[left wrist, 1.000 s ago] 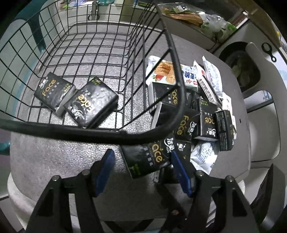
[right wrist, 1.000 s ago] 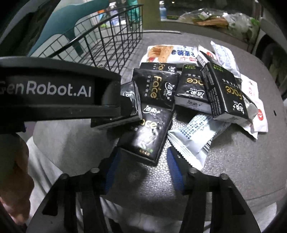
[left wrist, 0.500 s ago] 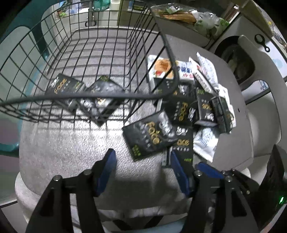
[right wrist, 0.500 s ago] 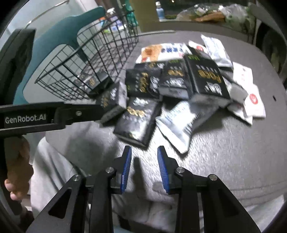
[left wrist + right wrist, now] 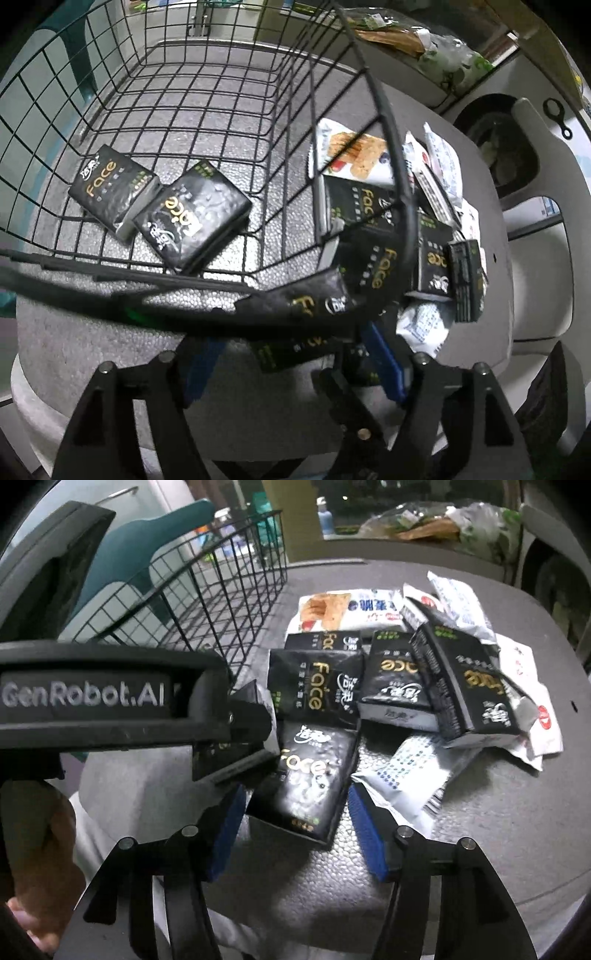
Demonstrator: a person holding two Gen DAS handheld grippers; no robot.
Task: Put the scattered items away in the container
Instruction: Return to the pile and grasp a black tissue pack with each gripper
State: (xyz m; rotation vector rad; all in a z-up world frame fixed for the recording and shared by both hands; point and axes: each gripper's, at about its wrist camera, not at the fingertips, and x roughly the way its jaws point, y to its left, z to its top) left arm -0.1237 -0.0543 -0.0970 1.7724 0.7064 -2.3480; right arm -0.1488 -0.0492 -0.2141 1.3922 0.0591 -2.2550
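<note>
A black wire basket (image 5: 392, 155) holds two black Face tissue packs (image 5: 192, 218). My left gripper (image 5: 291, 363) is shut on another black Face pack (image 5: 303, 306), which hangs tilted at the basket's near right corner, level with the rim. In the right wrist view the left gripper (image 5: 251, 734) crosses from the left with that pack (image 5: 221, 762). My right gripper (image 5: 297, 832) is open, and its blue pads straddle the near end of a black Face pack (image 5: 306, 775) lying on the table. Behind it lies a pile of black packs (image 5: 391, 675) and white snack packets (image 5: 402, 775).
The grey round table (image 5: 480, 849) drops off close behind both grippers. A teal chair (image 5: 147, 557) stands beyond the basket (image 5: 221, 590). Bags of food (image 5: 436, 48) sit on a far counter. A person's hand (image 5: 33, 849) grips the left tool.
My left gripper lifted its pack off the table and carried it up against the basket's rim. My right gripper narrowed and drew back, then opened wide again around the near pack.
</note>
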